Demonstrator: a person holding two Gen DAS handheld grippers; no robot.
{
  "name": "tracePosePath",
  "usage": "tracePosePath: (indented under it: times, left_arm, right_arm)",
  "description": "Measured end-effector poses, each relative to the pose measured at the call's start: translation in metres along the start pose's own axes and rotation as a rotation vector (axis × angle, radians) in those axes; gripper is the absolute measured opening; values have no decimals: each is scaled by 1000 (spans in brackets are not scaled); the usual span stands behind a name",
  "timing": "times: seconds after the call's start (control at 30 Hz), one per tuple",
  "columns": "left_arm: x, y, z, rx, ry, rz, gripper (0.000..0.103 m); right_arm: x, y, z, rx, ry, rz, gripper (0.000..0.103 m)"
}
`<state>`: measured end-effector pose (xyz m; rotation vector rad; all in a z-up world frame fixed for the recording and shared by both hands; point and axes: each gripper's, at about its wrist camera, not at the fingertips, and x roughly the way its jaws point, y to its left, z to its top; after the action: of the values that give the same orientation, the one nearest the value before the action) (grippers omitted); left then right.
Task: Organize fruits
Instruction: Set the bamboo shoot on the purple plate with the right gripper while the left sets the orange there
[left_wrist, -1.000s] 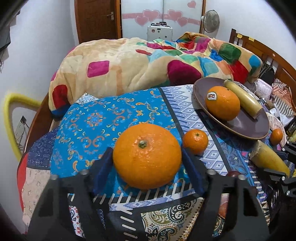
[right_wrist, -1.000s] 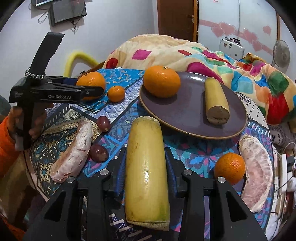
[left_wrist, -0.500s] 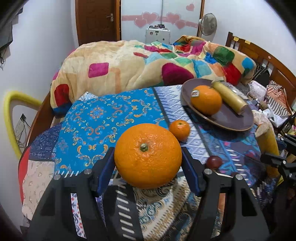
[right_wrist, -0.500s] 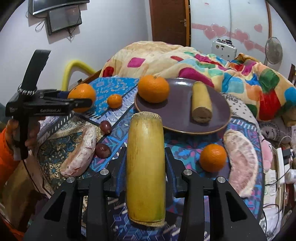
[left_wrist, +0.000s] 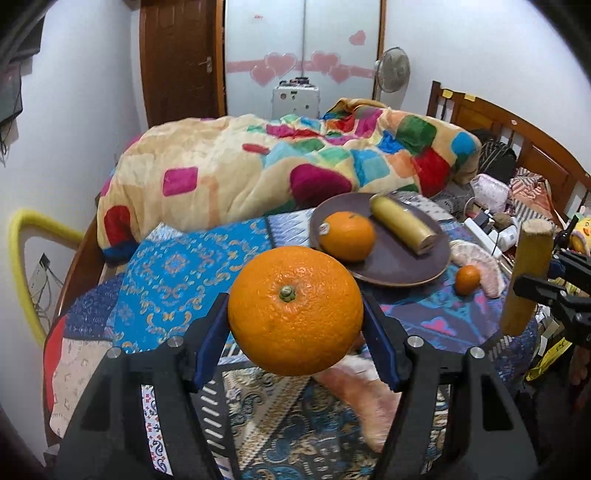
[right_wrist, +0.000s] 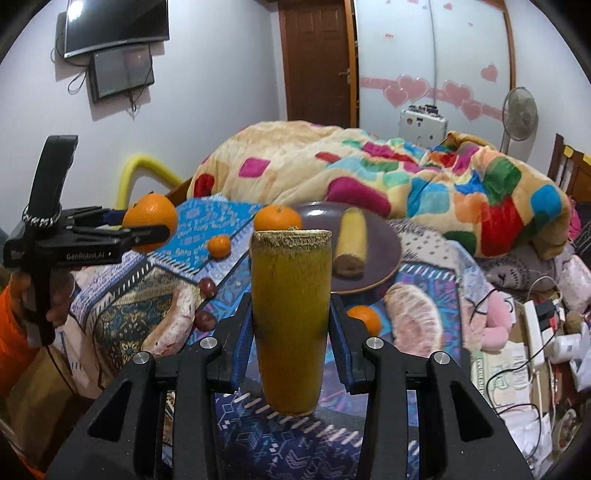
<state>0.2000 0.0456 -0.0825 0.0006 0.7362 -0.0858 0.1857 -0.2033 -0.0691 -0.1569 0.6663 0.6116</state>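
Left claw (left_wrist: 295, 332) is clamped on a large orange (left_wrist: 294, 310), blue pads pressed to its two sides at the widest part and the stem end turned toward the camera; the fruit hangs clear of the counter (left_wrist: 184, 273), which I judge is so it can travel over the fruit lying below. Right claw (right_wrist: 290, 332) grips a yellow-green cut stalk (right_wrist: 290, 317), like sugarcane, squeezed low on its length so that it stands nearly upright with the rough cut end on top; held that way it also clears the cloth.

Just under the left claw lies a pink peeled pomelo segment (left_wrist: 354, 391). In the right view two dark red grapes (right_wrist: 205, 319) sit beside it, and a small mandarin (right_wrist: 218, 246) rests further up on the blue patterned cloth. Another small mandarin (right_wrist: 364, 319) and a second pomelo segment (right_wrist: 415, 319) lie just beside the near rim of the plate (right_wrist: 388, 254), not on it.

Further back the dark plate already carries a stickered orange (left_wrist: 347, 236) and a shorter cut stalk (left_wrist: 402, 225), side by side. That pairing suggests the plate is the collecting spot, each lifted fruit bound for its bare front part. The round orange could roll there, so it likely needs setting down gently against its neighbour.

Beyond the counter a patchwork quilt (left_wrist: 295, 166) is heaped on the bed
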Motion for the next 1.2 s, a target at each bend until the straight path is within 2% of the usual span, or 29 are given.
tracePosePath:
  times: [0.2,0.4,0.67,1.03,1.2]
  left_arm:
    - [-2,-21,9,17,-32,-36,68]
    - [15,-39,16,38,-20,-63,68]
    - [33,-41,26,22,-28,-93,68]
    - [54,-25,31,12,-26,-92,68]
    - [63,-21,28,14,-17,-89,68]
  right_arm:
    - [-5,-10,8,8,-35,-14,35]
    - [-1,-19,16,11,-58,-18,35]
    - [17,-26,28,15,-66,4,35]
    - [72,-23,48,19,-5,50,35]
    - [96,-25,49,23,36,28,35]
